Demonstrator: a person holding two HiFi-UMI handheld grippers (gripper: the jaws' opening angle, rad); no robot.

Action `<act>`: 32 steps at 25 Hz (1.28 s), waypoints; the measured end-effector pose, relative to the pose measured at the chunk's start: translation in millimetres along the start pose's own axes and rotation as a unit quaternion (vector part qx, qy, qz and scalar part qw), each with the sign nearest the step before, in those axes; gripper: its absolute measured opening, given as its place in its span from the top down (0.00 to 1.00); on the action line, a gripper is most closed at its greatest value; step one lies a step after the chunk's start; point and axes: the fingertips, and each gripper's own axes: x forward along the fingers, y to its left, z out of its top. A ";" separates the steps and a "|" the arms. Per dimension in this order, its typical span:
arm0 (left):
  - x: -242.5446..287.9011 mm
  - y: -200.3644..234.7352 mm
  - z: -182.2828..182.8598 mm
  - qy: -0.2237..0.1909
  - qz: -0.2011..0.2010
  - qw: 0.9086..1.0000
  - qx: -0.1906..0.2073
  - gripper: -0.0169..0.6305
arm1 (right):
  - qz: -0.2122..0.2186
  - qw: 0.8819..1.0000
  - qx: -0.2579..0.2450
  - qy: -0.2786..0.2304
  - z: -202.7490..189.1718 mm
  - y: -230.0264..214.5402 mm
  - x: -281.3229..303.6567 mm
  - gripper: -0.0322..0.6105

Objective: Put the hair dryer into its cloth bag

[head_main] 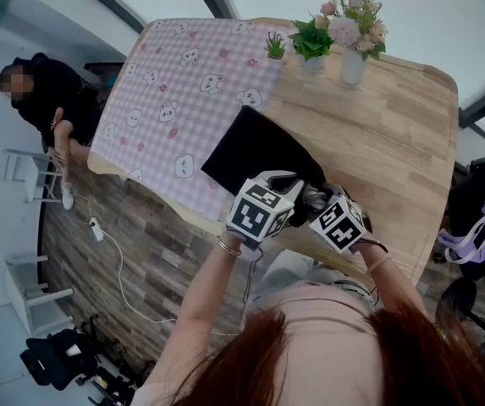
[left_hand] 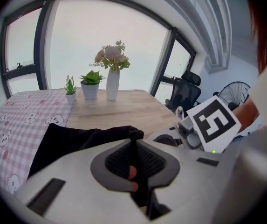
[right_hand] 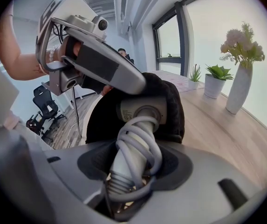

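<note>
A black cloth bag (head_main: 255, 150) lies on the wooden table (head_main: 394, 134), partly on a pink checked cloth. My left gripper (left_hand: 134, 146) is shut on the bag's (left_hand: 77, 143) near edge, pinching a fold of black fabric between its pads. My right gripper (right_hand: 133, 171) is shut on the grey hair dryer's (right_hand: 138, 139) handle, which has its cord wound around it. The dryer's head sits in the bag's (right_hand: 170, 101) open mouth, with fabric draped over its top. The left gripper (right_hand: 100, 66) shows just above and left of the dryer. In the head view both grippers (head_main: 297, 180) (head_main: 325, 197) meet at the bag's near end.
A pink checked cloth (head_main: 174, 91) with rabbit prints covers the table's left half. A white vase of flowers (head_main: 352, 32) and two small potted plants (head_main: 312, 45) (head_main: 275, 49) stand at the far edge. A person in black (head_main: 47, 100) sits left of the table. A white cable (head_main: 115, 260) runs across the floor.
</note>
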 end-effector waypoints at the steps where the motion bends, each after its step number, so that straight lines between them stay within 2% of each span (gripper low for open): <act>1: -0.3 -0.1 0.0 0.000 0.000 1.000 0.000 0.92 | 0.000 1.000 0.001 -0.002 1.1 0.0 0.9 0.61; 19: 2.8 -4.4 0.1 0.007 -0.011 1.000 0.007 0.92 | 0.006 0.999 0.020 -0.043 15.1 -4.7 17.7 0.61; 32: 5.5 -7.2 -0.9 0.005 -0.034 0.999 -0.010 0.92 | 0.007 0.998 0.021 -0.054 23.8 -9.7 25.0 0.61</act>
